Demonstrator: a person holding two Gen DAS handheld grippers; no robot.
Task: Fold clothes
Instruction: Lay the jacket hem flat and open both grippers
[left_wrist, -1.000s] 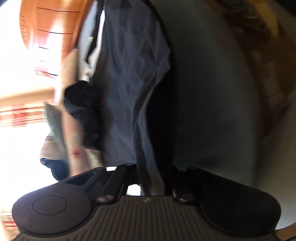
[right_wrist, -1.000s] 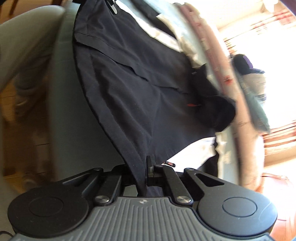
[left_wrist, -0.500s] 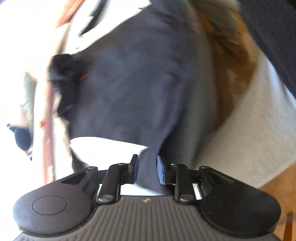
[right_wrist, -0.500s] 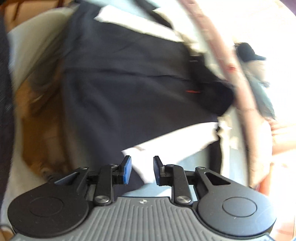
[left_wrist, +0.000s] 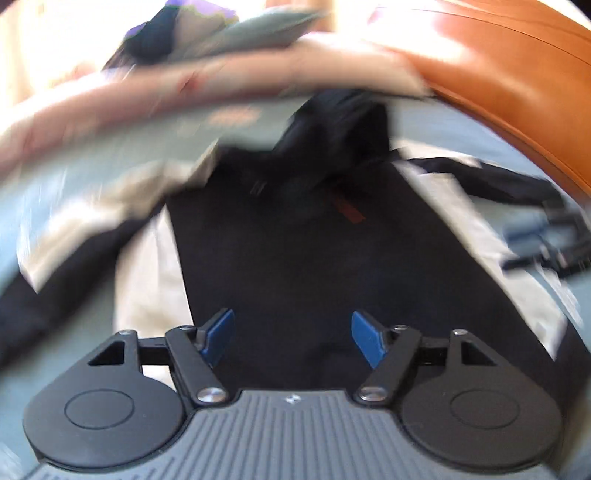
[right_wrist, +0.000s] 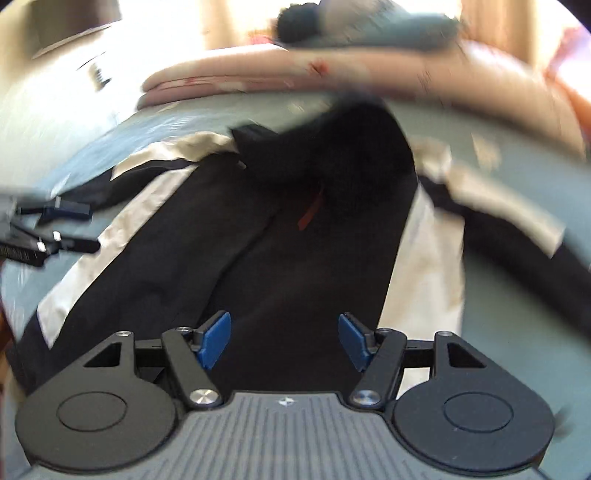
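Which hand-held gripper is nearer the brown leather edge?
Right, likely. The right hand-held gripper has the brown leather edge off to its right; the left hand-held gripper sits farther left over the black jacket. Both jaws just opened, gripping nothing.

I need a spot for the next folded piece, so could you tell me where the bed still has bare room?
Bare blue sheet shows right of the black-and-white jacket, below the pink blanket. Another strip lies left of the jacket by the other gripper. The middle is crowded: the jacket fills it under both open grippers, right gripper and left gripper.
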